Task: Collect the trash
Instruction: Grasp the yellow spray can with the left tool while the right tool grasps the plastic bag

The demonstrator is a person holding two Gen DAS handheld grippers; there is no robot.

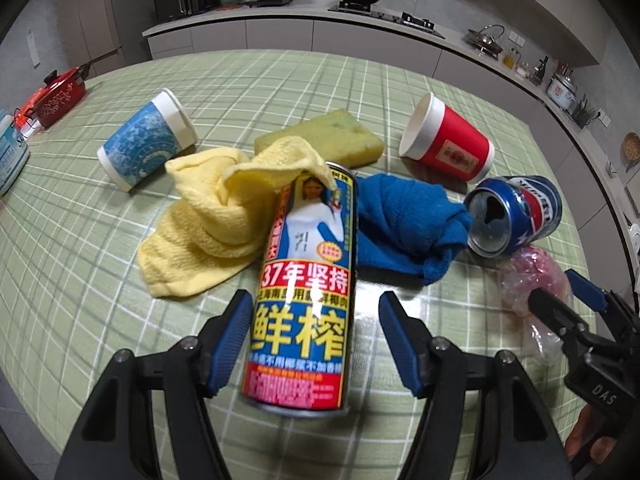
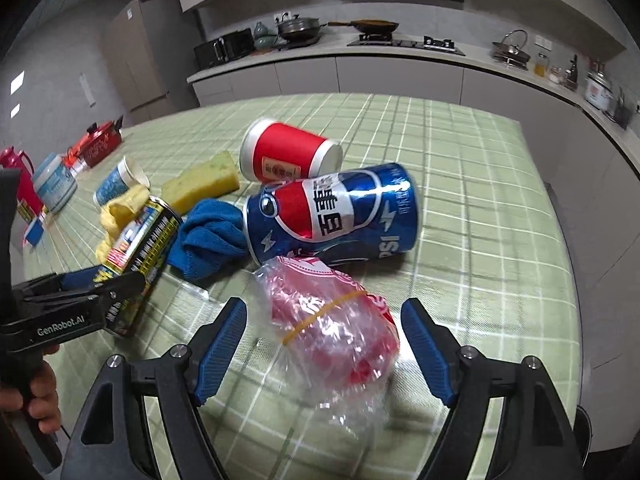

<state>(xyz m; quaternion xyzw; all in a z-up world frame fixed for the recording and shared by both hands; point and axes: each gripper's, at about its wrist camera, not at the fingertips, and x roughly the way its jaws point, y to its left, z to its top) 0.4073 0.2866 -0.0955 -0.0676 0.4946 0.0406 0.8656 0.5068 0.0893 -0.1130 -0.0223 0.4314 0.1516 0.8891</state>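
A tall printed drink can (image 1: 304,288) lies on the green checked tablecloth (image 1: 80,280), its far end under a yellow cloth (image 1: 208,216). My left gripper (image 1: 314,340) is open around this can; the left pad sits at its side and a gap shows at the right pad. A clear plastic bag (image 2: 332,328) with red contents and a rubber band lies between the fingers of my open right gripper (image 2: 324,344), with gaps on both sides. A dented blue Pepsi can (image 2: 332,212) lies just beyond the bag.
A blue cloth (image 1: 404,224), a yellow-green sponge (image 1: 320,136), a tipped blue paper cup (image 1: 148,140) and a tipped red paper cup (image 1: 448,140) lie further back. A red pot (image 1: 60,96) and a tub (image 1: 10,156) stand at the left edge. Kitchen counters run behind.
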